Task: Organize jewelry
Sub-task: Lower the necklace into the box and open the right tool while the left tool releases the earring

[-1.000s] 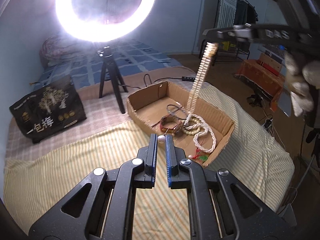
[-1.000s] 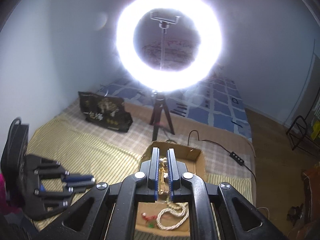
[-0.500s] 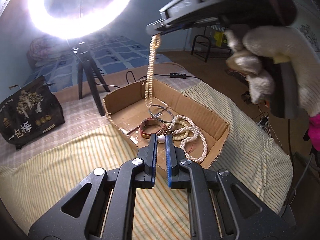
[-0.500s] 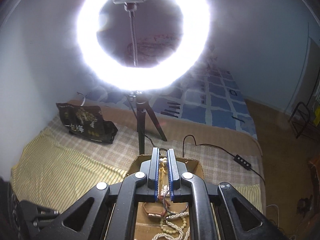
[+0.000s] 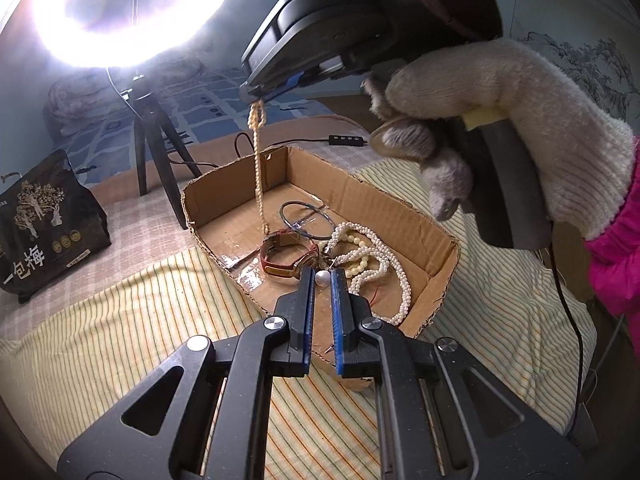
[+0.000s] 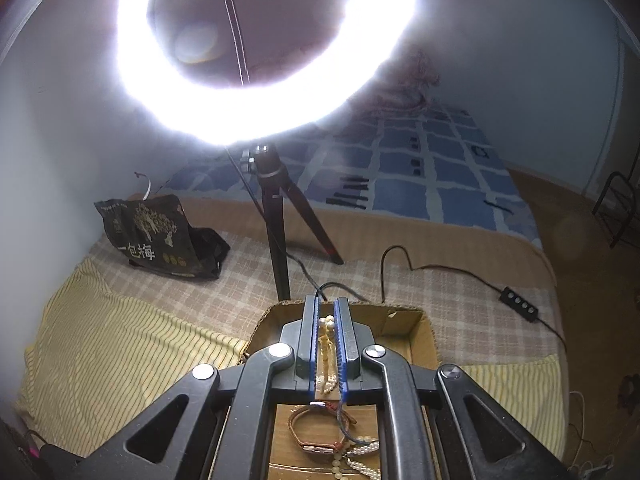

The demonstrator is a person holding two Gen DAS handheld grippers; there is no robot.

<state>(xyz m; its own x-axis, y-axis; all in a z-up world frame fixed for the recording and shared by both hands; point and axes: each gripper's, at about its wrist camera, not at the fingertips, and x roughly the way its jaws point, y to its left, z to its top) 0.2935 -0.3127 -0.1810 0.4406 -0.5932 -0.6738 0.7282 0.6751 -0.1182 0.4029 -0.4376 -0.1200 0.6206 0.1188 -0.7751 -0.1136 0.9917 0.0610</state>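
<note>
A shallow cardboard box (image 5: 412,210) (image 6: 404,318) lies on the striped bedcover. Inside are a brown watch (image 5: 286,260) (image 6: 316,428), thin metal bangles (image 5: 308,220) and a pile of white pearl strands (image 5: 376,260) (image 6: 362,460). My left gripper (image 5: 322,278) is shut on a single round pearl (image 5: 322,278) just over the box's near edge. My right gripper (image 5: 264,98) (image 6: 327,320), held in a gloved hand (image 5: 500,128), is shut on a cream bead strand (image 5: 259,168) (image 6: 325,344) that hangs down into the box above the watch.
A ring light on a black tripod (image 5: 154,148) (image 6: 276,216) stands behind the box. A black printed bag (image 5: 44,220) (image 6: 154,236) sits at the left. A cable with an inline switch (image 6: 519,304) (image 5: 347,141) runs across the checked blanket at the right.
The right gripper has come lower and nearer with the bead strand, whose lower end now reaches into the box. The left gripper has edged forward and down toward the box, still holding the pearl.
</note>
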